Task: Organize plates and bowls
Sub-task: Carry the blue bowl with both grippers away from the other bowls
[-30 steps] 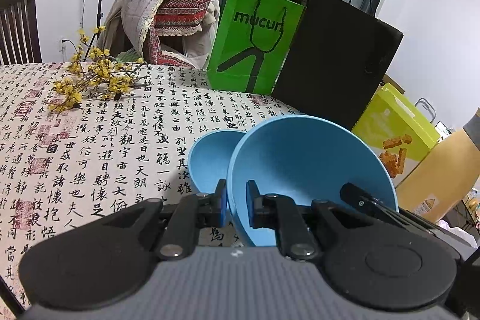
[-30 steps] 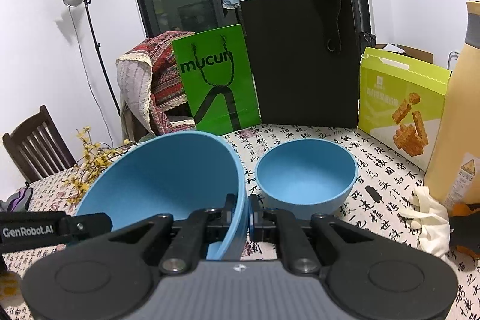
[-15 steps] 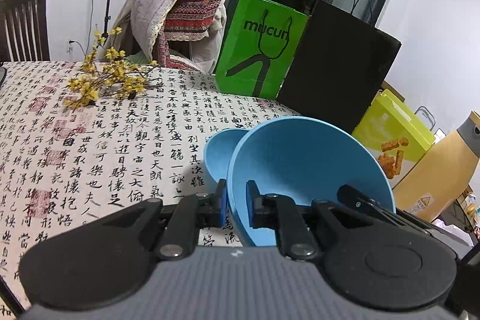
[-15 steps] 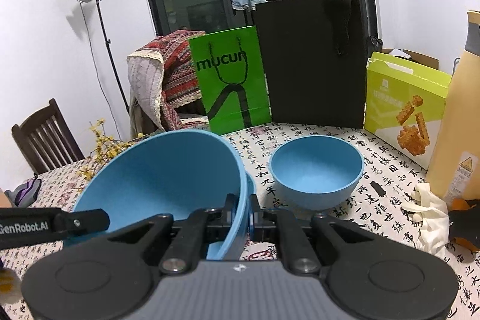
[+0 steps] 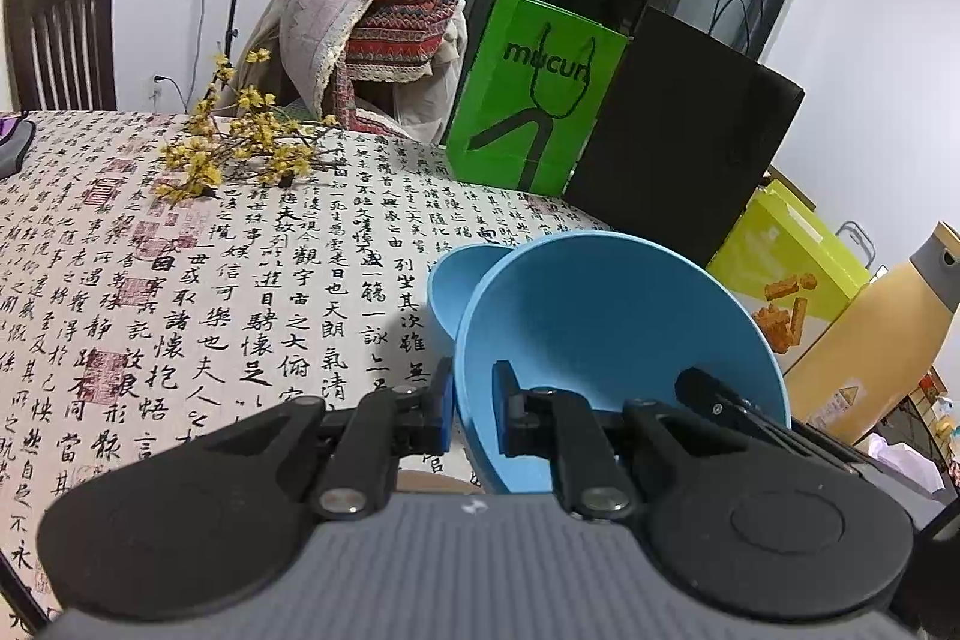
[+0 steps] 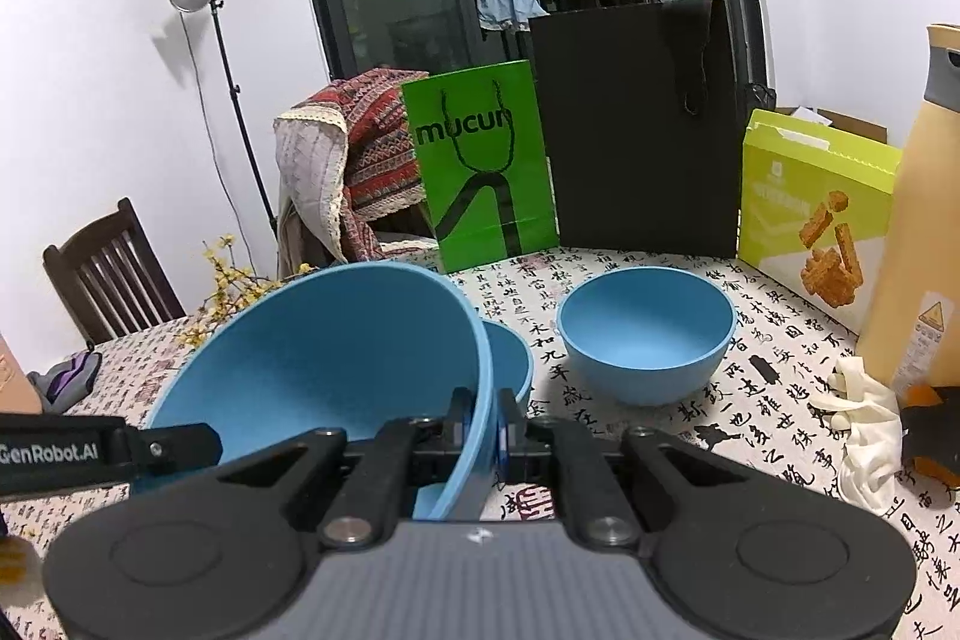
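Both tongs pinch one big bowl [image 5: 618, 316] by its rim, from opposite sides. Left tongs [image 5: 471, 409]: blue pads either side of the rim's left edge, one outside, one inside, closed onto it. Right tongs [image 6: 480, 427]: closed onto the rim's right edge, the wall running down between the pads. Bowl is blue, tilted, held off the worktop [image 5: 180, 280]. In the right view the left tongs' arm [image 6: 102, 451], marked GenRobot.AI, reaches to the bowl's far edge; in the left view the right tongs' arm [image 5: 738, 409] crosses the bowl's lower right. Directly behind the big bowl sits a smaller blue bowl [image 6: 510, 358], partly hidden by it; whether the two touch, cannot tell. A third blue bowl [image 6: 647, 334] stands upright on the worktop to the right, apart from both. Worktop cloth is printed with black calligraphy. At the back edge: green bag [image 6: 477, 166], black bag [image 6: 642, 130] beside it, then a yellow-green box [image 6: 810, 214] and a tan bottle [image 6: 924, 250] at far right. Yellow flower sprig [image 5: 240, 142] lies far left. White crumpled cloth [image 6: 858, 418] near the bottle's base. Chair [image 5: 60, 40] at the left, another draped with a patterned throw [image 5: 384, 10].
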The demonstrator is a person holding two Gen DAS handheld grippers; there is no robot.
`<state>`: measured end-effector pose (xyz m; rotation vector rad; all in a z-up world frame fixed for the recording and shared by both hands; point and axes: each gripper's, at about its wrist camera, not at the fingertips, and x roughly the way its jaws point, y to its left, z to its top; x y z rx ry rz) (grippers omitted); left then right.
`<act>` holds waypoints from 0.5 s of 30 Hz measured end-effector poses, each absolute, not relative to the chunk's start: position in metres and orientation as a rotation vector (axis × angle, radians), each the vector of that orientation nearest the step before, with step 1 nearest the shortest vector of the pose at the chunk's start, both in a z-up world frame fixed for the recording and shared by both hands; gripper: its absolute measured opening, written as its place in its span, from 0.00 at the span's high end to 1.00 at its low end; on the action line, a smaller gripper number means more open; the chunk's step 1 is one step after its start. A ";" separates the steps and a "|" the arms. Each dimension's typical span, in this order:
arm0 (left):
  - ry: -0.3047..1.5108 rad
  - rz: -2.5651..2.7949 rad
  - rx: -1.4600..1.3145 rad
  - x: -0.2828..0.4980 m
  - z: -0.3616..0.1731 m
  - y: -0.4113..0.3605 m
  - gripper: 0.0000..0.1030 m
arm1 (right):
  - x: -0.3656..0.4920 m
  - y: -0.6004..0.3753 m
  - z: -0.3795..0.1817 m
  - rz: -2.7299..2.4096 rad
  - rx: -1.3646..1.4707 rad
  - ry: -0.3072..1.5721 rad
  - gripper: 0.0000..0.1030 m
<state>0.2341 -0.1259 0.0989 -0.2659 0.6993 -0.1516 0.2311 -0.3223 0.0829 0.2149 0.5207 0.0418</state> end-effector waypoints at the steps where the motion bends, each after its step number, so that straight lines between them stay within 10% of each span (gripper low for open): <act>1: 0.698 -0.148 -0.267 0.233 0.100 -0.125 0.87 | 0.230 -0.321 0.083 0.044 0.212 0.519 0.92; 15: 0.695 -0.124 -0.292 0.218 0.102 -0.111 0.87 | 0.219 -0.314 0.082 0.104 0.233 0.508 0.92</act>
